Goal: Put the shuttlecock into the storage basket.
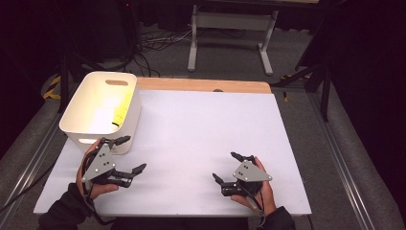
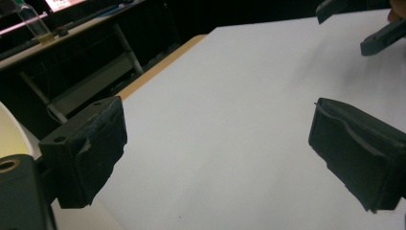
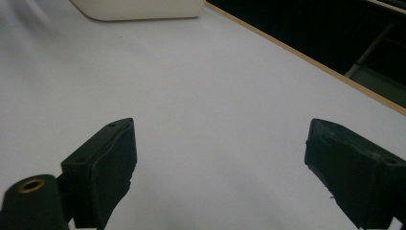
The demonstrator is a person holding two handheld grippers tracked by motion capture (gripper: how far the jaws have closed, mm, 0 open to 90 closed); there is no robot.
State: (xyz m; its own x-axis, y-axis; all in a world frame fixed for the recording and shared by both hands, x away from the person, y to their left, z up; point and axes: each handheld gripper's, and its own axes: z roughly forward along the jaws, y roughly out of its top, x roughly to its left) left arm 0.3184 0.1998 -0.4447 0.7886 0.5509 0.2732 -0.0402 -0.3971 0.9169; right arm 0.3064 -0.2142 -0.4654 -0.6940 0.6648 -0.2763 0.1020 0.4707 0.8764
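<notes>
we hold the left gripper with jaws wide apart and empty, just beside the white bin at the table's left rear corner. our right gripper also gapes empty over bare white tabletop, well apart from the bin.

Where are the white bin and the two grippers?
white bin point(image 1: 76, 125), high view, near outer wall.
left gripper point(image 1: 127, 154), high view, midway between its fingertips.
right gripper point(image 1: 226, 166), high view, midway between its fingertips.
</notes>
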